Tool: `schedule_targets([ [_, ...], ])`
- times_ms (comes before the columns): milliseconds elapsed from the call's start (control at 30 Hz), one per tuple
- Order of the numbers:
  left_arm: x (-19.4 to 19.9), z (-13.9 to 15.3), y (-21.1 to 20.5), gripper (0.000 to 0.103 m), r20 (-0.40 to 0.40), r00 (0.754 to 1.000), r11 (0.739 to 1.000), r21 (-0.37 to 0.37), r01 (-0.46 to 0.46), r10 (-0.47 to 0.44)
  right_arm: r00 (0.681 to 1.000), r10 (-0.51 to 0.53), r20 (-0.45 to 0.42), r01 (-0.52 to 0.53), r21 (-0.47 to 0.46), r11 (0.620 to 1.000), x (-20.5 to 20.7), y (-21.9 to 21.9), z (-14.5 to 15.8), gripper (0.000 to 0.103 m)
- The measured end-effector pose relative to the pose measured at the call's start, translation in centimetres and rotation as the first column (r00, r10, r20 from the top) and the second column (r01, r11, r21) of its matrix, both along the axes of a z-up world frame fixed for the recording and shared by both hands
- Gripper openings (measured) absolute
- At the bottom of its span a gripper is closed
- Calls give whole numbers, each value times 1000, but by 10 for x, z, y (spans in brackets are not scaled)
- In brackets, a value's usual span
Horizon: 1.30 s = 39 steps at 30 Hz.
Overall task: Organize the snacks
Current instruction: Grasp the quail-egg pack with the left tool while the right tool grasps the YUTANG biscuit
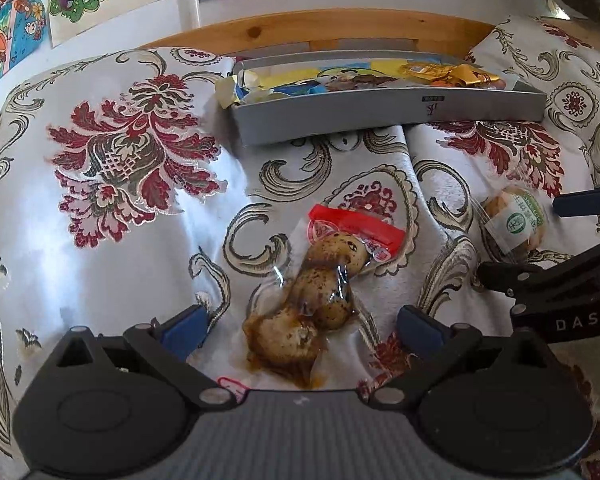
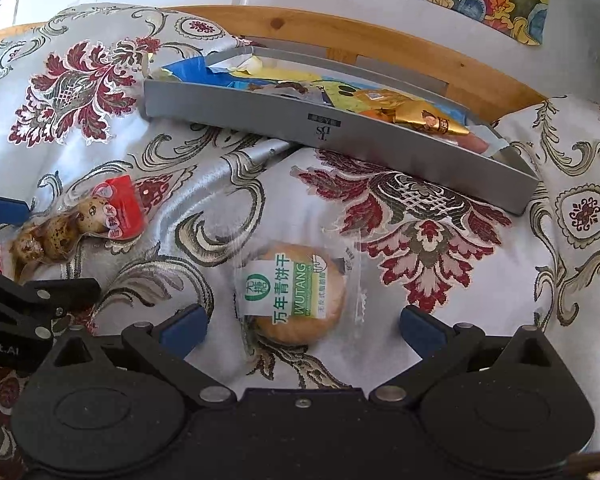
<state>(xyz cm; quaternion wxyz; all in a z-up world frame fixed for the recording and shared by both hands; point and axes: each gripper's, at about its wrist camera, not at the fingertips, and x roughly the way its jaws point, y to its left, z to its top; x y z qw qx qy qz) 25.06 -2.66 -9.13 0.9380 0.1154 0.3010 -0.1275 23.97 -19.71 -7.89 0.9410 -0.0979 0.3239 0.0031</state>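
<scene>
**Inspector:** Left claw stands wide open, empty, its blue pads either side of the egg pack. The pack lies flat on the cloth, its near end between the pads, neither pad touching it that I can see.

**Clerk:** Handling?

**Inspector:** A vacuum pouch of speckled eggs in brown sauce. I judge it light, slick and soft between the lumps; the eggs would bruise under a hard squeeze. Best taken across the middle egg, or by the flat red header. Long axis runs from the claw away and slightly right, red header at the far end.

**Clerk:** The right side?

**Inspector:** Right claw likewise open and empty, the biscuit centred between its pads, apart from both. A round cake in a clear wrapper: light, likely crumbly, film slippery. Grip across the disc, gently. No long axis to the disc; its label strip runs toward the claw.

**Clerk:** Destination?

**Inspector:** Presumably the grey tray beyond, at the wooden rail, already holding wrapped snacks.
</scene>
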Motion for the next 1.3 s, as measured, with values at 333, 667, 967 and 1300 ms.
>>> schedule_targets([
  [333, 0, 0, 0, 102, 0, 1000, 1000, -2, -2, 2, 1000, -10, 7, 10, 35, 999, 1, -3, -1, 101],
  [667, -4, 1, 0, 90, 2, 1000, 999, -25, 22, -22, 999, 35, 25, -35, 19, 999, -3, 7, -2, 83],
  [967, -4, 3, 2, 64, -8, 1000, 998, -59, 27, -28, 997, 63, 38, -64, 23, 998, -5, 11, -2, 65],
  [1300, -3, 7, 0, 52, -65, 998, 996, -87, -1, -4, 997, 65, 38, -67, 63, 996, -6, 10, -1, 56],
])
